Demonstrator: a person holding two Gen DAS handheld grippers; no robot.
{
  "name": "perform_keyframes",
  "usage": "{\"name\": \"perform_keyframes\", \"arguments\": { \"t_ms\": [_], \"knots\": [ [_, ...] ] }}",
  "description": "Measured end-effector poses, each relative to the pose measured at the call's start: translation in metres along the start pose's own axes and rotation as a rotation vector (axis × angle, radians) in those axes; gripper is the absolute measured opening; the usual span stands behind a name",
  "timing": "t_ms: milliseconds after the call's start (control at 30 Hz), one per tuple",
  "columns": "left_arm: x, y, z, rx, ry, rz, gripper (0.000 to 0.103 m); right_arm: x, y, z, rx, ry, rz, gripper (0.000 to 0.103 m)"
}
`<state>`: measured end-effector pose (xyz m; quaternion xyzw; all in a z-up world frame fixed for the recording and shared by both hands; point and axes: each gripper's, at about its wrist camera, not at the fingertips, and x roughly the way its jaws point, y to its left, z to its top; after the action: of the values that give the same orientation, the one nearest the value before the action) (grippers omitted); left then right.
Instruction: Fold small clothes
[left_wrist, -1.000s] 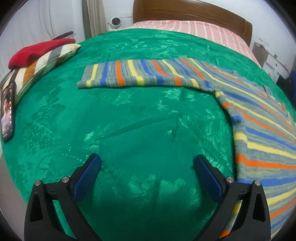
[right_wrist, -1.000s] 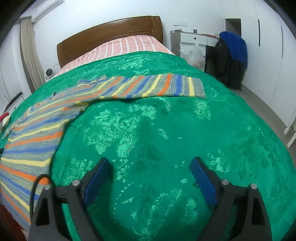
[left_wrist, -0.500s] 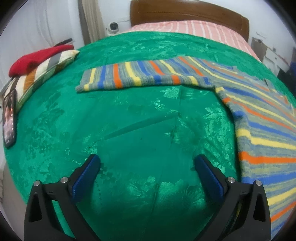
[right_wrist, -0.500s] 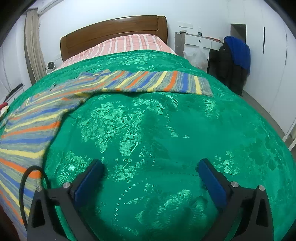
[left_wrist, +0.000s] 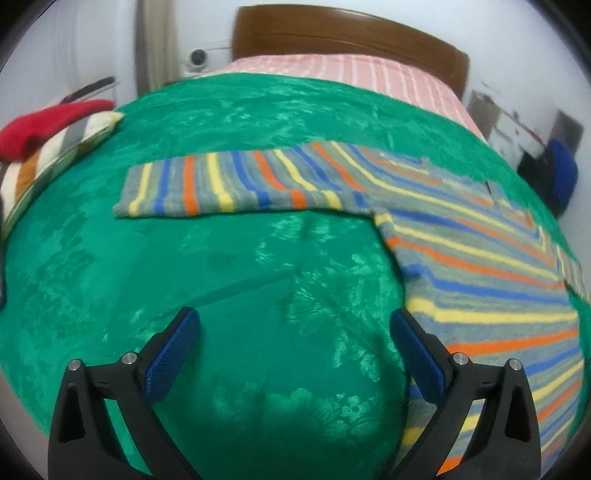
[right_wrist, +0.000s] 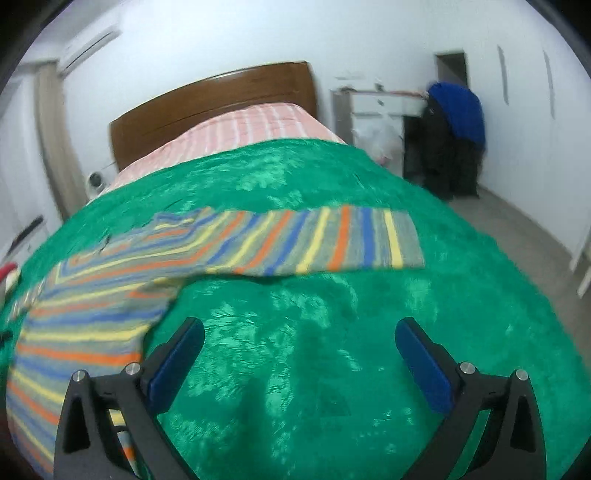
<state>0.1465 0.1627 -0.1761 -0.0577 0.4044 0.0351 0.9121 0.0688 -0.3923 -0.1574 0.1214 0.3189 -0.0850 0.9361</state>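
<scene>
1. Since a second ago: right gripper (right_wrist: 299, 354) opened further within that second, jaws now spread wide with only green bedspread (right_wrist: 332, 369) between them; striped sleeve farther up in the right wrist view than before, more of the room showing above the bed.
2. Left wrist view, far left: red cloth (left_wrist: 44, 123) lying on a striped pillow (left_wrist: 55, 155) at the bed's edge, well apart from the sweater.
3. Left gripper (left_wrist: 295, 350): jaws wide apart, holding nothing, bare green bedspread (left_wrist: 240, 277) between the blue pads (left_wrist: 171, 354).
4. Striped sweater (left_wrist: 480, 266): spread flat on the bedspread, one sleeve stretched toward the left of the left wrist view, well beyond the jaws; body lying to the right, its edge running just beside and behind the right-hand pad. Cannot tell whether that pad touches the fabric.
5. Right wrist view: same striped sweater (right_wrist: 110, 295), body at the left, its edge just beside the left-hand pad (right_wrist: 175, 363); other sleeve stretched toward the right, well ahead of the jaws, none of it between them.
6. Farther back: pink striped bedding (right_wrist: 240, 136) and a wooden headboard (right_wrist: 207, 103); at far right, a blue garment (right_wrist: 458, 110) draped over dark clothing by the wall.
</scene>
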Motion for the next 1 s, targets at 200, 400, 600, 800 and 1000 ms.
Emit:
{"name": "perform_keyframes", "arguments": {
  "t_ms": [200, 400, 600, 800, 1000],
  "knots": [
    [0.005, -0.005, 0.002, 0.078, 0.004, 0.004, 0.102, 0.019, -0.007, -0.014, 0.081, 0.064, -0.021, 0.102],
    [0.004, -0.006, -0.003, 0.096, 0.002, 0.007, 0.102, 0.022, 0.0, -0.019, 0.055, 0.062, -0.055, 0.102],
    [-0.012, 0.016, -0.017, -0.009, -0.075, 0.018, 0.102, 0.002, -0.007, -0.022, 0.071, -0.001, -0.056, 0.102],
    [-0.022, 0.028, -0.041, -0.016, -0.041, -0.007, 0.102, -0.028, -0.005, -0.017, 0.055, -0.049, -0.098, 0.102],
    [-0.05, 0.022, -0.041, 0.038, -0.071, -0.021, 0.102, -0.04, 0.008, -0.016, 0.076, -0.04, -0.087, 0.102]
  ]
}}
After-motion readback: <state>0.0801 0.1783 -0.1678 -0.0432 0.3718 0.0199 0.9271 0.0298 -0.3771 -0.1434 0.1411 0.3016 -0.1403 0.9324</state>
